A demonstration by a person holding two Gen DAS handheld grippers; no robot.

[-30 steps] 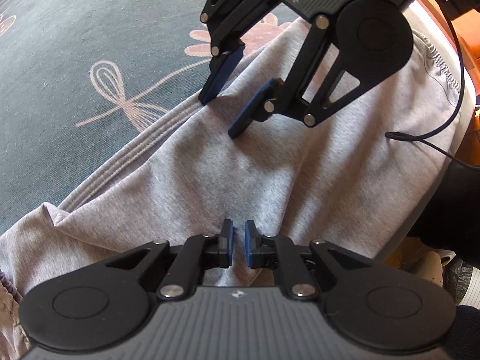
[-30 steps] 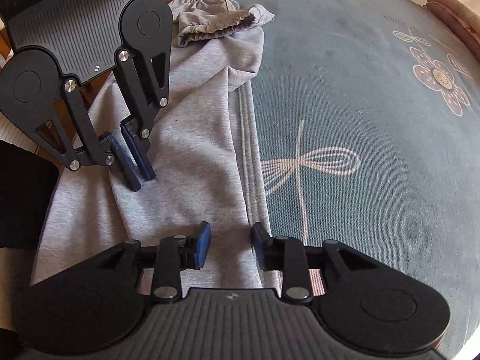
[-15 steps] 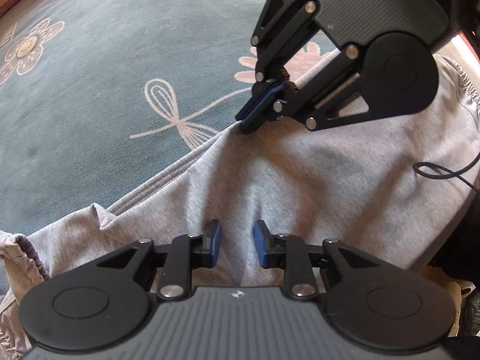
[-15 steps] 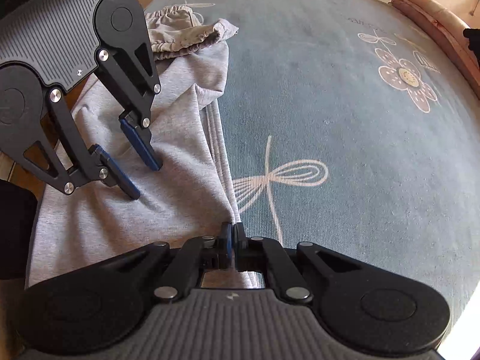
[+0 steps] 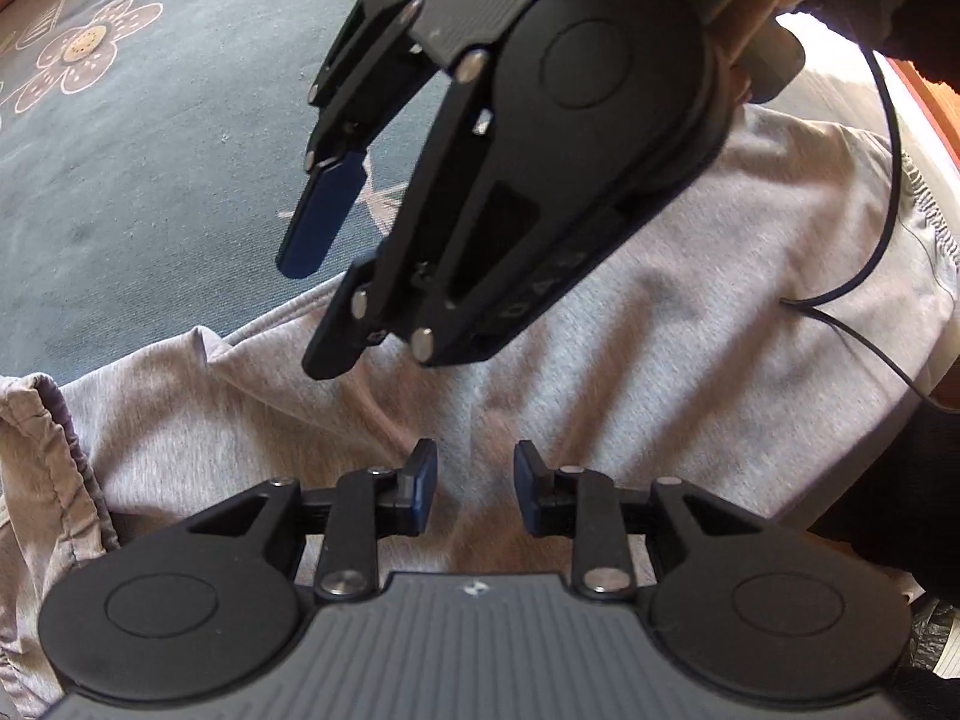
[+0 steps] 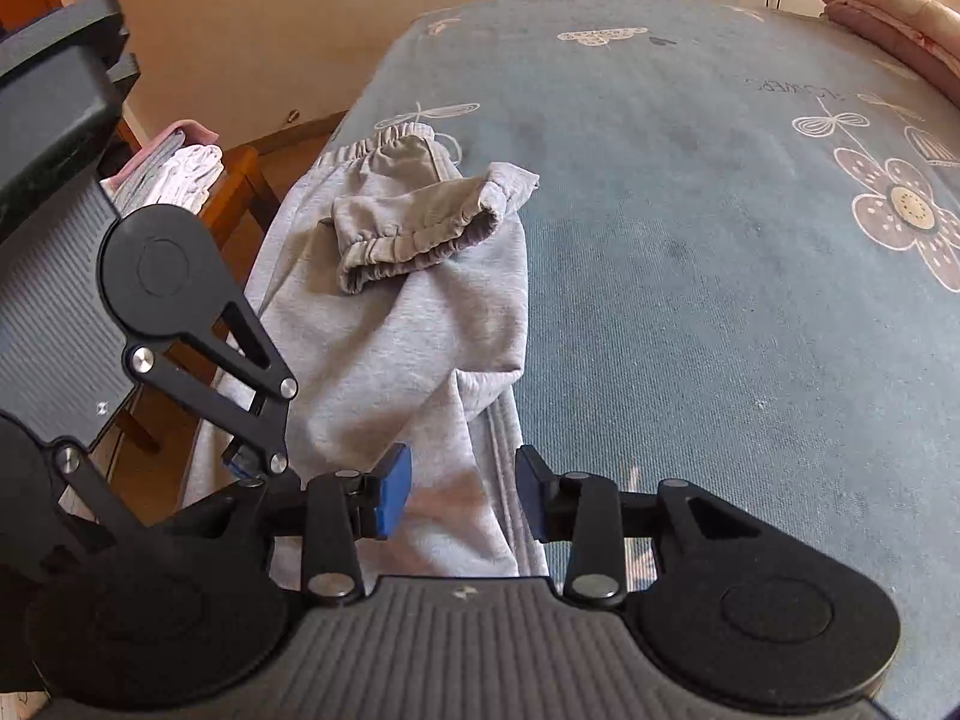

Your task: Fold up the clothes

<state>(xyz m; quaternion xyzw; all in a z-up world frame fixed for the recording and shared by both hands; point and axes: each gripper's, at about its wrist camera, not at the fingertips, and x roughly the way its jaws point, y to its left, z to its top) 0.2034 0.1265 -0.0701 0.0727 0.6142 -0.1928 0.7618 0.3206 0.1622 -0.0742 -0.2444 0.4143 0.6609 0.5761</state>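
Grey sweatpants point(image 5: 600, 324) lie along the near edge of a blue bed cover point(image 5: 150, 180), with the elastic cuffs point(image 6: 414, 228) bunched at the far end in the right wrist view. My left gripper point(image 5: 474, 489) is open, just above the grey fabric, holding nothing. My right gripper point(image 6: 462, 495) is open over the pants' side seam point(image 6: 498, 480). In the left wrist view the right gripper point(image 5: 327, 312) hangs above the fabric, jaws apart. The left gripper's fingers point(image 6: 252, 459) show at the left of the right wrist view.
The blue cover with flower prints point(image 6: 900, 210) stretches away to the right. A wooden stand with folded pink and white laundry point(image 6: 174, 168) stands beside the bed. A pink pillow point(image 6: 888, 18) lies at the far corner. A black cable point(image 5: 888, 252) crosses the pants.
My right gripper shut on the pants' edge half a second ago, has now opened and lifted. My left gripper opened wider. Both cameras rose and tilted toward the cuff end.
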